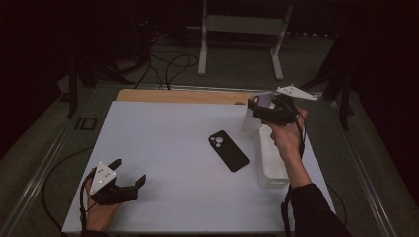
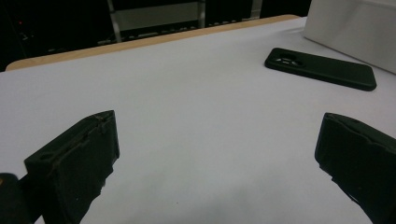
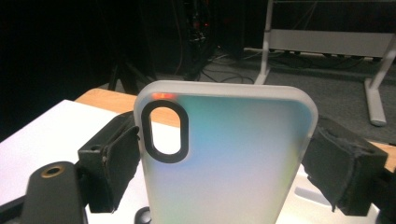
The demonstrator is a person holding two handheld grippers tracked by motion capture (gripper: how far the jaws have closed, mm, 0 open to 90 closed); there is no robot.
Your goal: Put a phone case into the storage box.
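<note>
Frosted translucent phone case (image 3: 224, 158) w/ rounded corners & a black-rimmed oval camera cutout stands upright between the jaws of the right hand-held gripper (image 3: 224, 168), pads pressed on both long edges, held above the far right of the white desk (image 1: 163, 148). Two cases total: the 2nd, a black phone case (image 1: 228, 150), lies flat mid-desk beside one clear plastic bin (image 1: 269, 168). Left hand-held gripper (image 1: 129, 172) rests near-left, jaws wide apart, empty.

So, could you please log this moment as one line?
right hand-held gripper: shut on translucent phone case | left hand-held gripper: open | black phone: on table
</note>
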